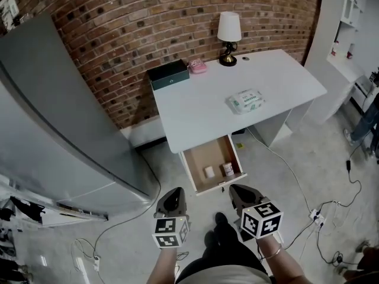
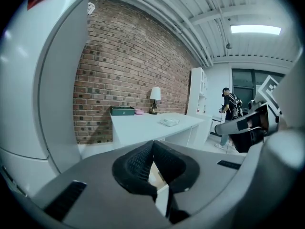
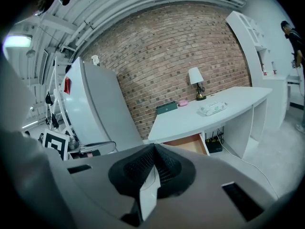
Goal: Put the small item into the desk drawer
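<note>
Drawer [image 1: 207, 154] open, white item [image 1: 209, 171], reddish item [image 1: 228, 169] inside

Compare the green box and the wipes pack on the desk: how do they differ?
The green box is dark and straight-edged; the wipes pack is white with green print and looks soft. The box sits at the desk's back corner, by the brick wall; the pack lies out in the open, mid-desk. Both rest flat on the white desk.

Wall [image 1: 118, 28]: rough red brick.
Surface [image 1: 201, 111]: smooth matt white.
Drawer [image 1: 207, 152]: bare light wood inside.
Floor [image 1: 323, 152]: matt speckled grey.
</note>
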`<state>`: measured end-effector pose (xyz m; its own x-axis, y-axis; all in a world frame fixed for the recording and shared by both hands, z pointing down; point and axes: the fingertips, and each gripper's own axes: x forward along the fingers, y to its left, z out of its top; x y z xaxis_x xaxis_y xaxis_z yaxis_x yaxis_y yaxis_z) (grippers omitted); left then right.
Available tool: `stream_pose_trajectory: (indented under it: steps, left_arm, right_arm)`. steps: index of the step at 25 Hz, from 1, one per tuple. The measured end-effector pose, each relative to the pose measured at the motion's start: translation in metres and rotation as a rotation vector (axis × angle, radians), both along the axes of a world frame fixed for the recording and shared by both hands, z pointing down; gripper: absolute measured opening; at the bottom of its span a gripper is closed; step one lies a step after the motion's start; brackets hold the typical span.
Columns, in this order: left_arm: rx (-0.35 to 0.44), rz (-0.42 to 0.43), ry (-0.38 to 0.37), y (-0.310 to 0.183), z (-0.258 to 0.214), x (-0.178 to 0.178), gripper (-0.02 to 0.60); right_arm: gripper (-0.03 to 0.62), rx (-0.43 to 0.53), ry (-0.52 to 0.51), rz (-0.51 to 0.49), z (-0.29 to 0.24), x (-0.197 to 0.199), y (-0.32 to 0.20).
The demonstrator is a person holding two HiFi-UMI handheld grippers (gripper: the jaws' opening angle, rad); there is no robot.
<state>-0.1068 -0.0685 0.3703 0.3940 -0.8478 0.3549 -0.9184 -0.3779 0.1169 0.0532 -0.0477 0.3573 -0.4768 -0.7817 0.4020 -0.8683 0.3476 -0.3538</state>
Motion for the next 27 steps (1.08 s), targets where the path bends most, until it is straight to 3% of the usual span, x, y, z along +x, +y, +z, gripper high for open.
stream_pose_trajectory:
  steps: [27]
  left_arm:
    - [0.03, 0.032, -0.014, 0.021, -0.017, 0.021, 0.02]
  right_arm:
    - [0.006, 0.07, 0.056, 0.031, -0.015, 0.019, 0.018]
